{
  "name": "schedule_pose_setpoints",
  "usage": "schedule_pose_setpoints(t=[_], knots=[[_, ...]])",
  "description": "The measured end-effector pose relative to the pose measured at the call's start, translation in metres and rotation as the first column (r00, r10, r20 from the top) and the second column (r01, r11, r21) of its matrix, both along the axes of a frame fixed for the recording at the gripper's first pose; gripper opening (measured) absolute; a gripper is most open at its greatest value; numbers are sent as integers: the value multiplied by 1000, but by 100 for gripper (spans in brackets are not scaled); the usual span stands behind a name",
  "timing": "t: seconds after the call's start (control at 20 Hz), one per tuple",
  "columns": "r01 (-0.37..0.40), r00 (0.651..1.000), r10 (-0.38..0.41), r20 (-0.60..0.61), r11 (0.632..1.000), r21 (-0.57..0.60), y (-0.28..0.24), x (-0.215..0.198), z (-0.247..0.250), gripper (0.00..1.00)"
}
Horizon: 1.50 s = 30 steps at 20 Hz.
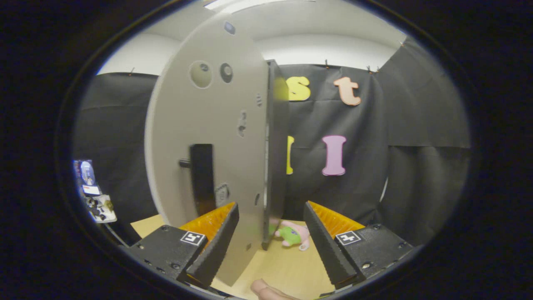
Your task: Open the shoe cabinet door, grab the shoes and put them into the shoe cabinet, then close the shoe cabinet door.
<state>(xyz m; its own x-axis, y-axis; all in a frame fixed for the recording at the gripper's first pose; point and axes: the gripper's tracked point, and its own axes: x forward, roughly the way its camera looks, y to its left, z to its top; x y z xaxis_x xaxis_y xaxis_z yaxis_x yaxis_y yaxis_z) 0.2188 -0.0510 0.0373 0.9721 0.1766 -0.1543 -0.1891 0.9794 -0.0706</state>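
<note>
Cabinet door seen edge-on between wide jaws

The shoe cabinet door (208,137) stands upright, long axis vertical, its dark edge toward the gripper (270,233), whose jaws are spread and untouching; a plush toy (293,235) lies on the tabletop (287,266) beyond.

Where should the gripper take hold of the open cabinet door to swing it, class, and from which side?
Grip the cabinet door at its dark free edge, which stands upright between the open gripper fingers. Come straight ahead, edge-on: the panel is thin, so one finger lands on each face. The black handle sits off to one side.
</note>
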Motion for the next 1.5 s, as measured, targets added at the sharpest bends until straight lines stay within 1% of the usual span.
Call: schedule_pose_setpoints(t=[0.05,0.1,0.2,0.3,0.55,0.65,0.8,0.9,1.15,1.3,1.4,1.5], knots=[[11,1000,-10,13,1000,-22,2,-3,2,91],[9,1000,-9,11,1000,-29,11,-5,2,88],[-26,1000,26,-14,999,-20,44,-5,-3,89],[-42,999,41,-21,999,-26,67,-6,-2,89],[-15,1000,16,12,995,-101,116,2,1,89],[0,1000,2,17,995,-104,133,7,-1,89],[50,999,-50,5,998,-43,146,15,-4,88],[67,998,-67,5,998,-22,164,22,-5,88],[82,996,-81,23,995,-48,208,42,-11,88],[139,989,-137,49,990,-33,230,64,-12,90],[152,988,-151,40,988,-16,254,79,-22,91],[168,985,-167,46,986,-12,273,97,-24,88]])
